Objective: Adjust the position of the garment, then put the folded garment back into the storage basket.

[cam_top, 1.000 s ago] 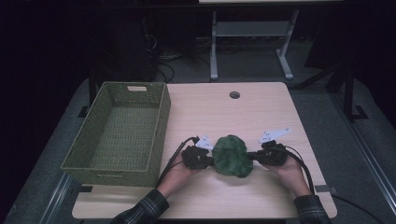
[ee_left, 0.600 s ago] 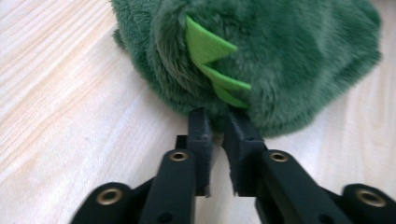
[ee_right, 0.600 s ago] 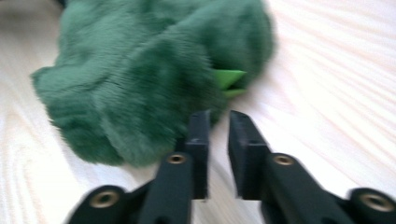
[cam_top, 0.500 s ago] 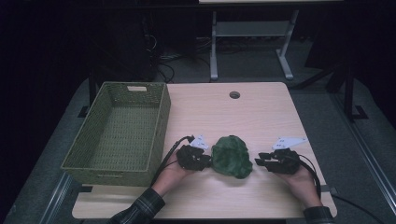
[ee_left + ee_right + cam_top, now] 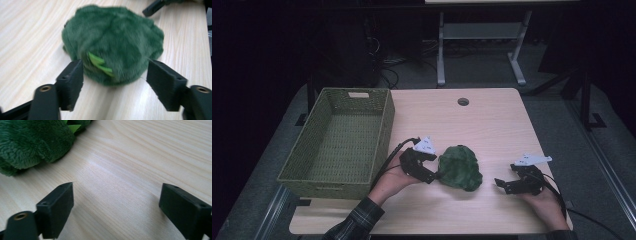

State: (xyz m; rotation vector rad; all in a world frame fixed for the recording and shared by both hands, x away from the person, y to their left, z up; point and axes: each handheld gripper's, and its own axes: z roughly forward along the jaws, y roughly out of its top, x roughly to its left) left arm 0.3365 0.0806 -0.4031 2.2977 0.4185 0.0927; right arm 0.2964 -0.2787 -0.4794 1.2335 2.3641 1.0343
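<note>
Plush (image 5: pixel 459 167): dark green, furry, with a light green tag or tab (image 5: pixel 100 64) on the side facing the left gripper. Lies on the tabletop (image 5: pixel 472 125), near the front edge, about midway across, between the two grippers. Not lifted; nothing presses on it.

Left gripper (image 5: pixel 432 176): just beside the plush on its left, held in the person's left hand (image 5: pixel 389 176). Jaws have just been opening and now stand wide; in the left gripper view the plush's near edge sits between them, one pad close to the fur, the other clear of it. Released, no grip.

Right gripper (image 5: pixel 502 184): on the plush's right, apart from it, low over bare wood, held in the right hand (image 5: pixel 548 204). Jaws have just been opening; they stand wide with nothing between them. The plush shows at the upper left of the right gripper view.

Basket (image 5: pixel 299 170): green wicker, rectangular, at the tabletop's left side, near the left hand.

Hole (image 5: pixel 463 101): round, at the tabletop's far middle.
</note>
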